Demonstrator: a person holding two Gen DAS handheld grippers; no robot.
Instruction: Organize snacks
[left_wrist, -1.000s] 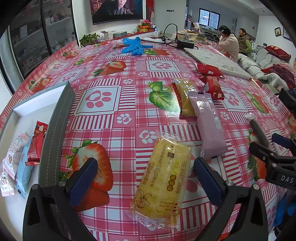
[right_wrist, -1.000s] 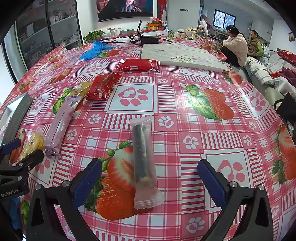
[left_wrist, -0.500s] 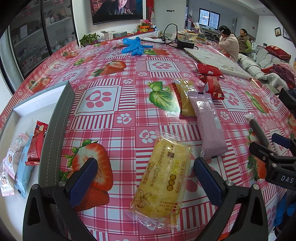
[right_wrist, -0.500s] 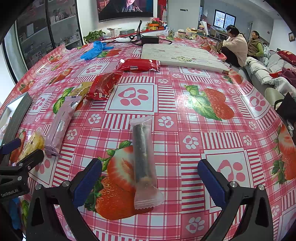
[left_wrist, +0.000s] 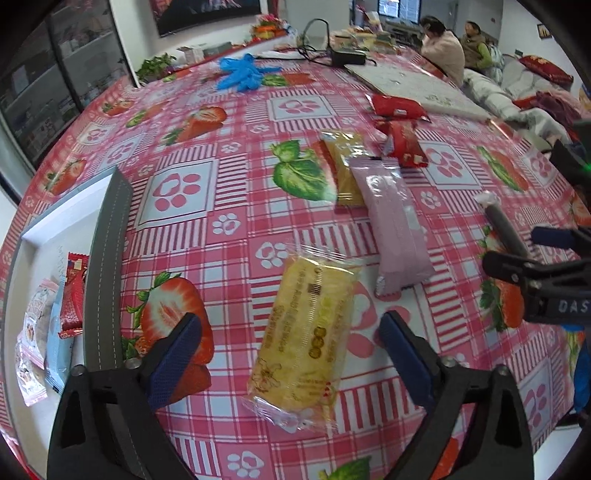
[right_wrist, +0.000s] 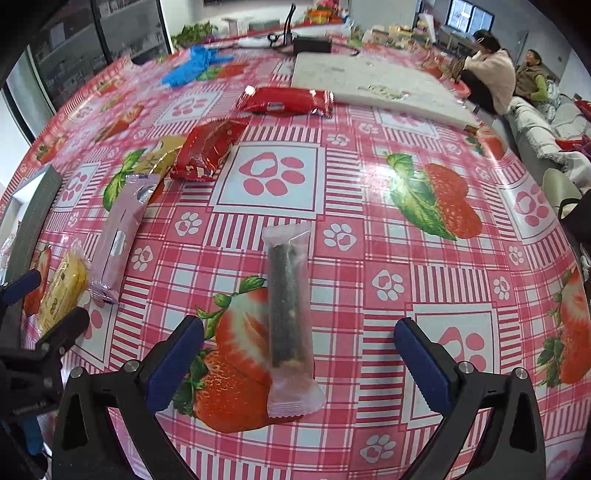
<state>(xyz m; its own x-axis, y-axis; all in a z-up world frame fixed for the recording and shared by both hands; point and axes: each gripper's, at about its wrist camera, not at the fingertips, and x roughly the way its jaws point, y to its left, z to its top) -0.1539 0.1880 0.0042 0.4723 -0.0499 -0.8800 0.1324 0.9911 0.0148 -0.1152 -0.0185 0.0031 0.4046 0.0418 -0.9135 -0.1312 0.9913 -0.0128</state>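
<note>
Left wrist view: the left gripper (left_wrist: 290, 349) hangs over the tablecloth (left_wrist: 229, 192) with its jaws spread wide, holding nothing. A yellow cake pack (left_wrist: 304, 343) lies flat between its blue pads (left_wrist: 175, 360), touching neither. Just beyond lies a pink pack (left_wrist: 395, 225), with a gold pack (left_wrist: 347, 166) beside it and two red packs (left_wrist: 402, 142) farther back. At the left edge sits a grey-rimmed box (left_wrist: 105, 266) with small snack packs (left_wrist: 48, 321) inside.

Right wrist view: the right gripper (right_wrist: 299, 356) is likewise wide open and empty. A clear-wrapped dark bar (right_wrist: 288, 314) lies on the cloth between its fingers, lengthwise, apart from both pads. The left gripper (right_wrist: 37, 317) shows at the far left, by the cake pack.
</note>
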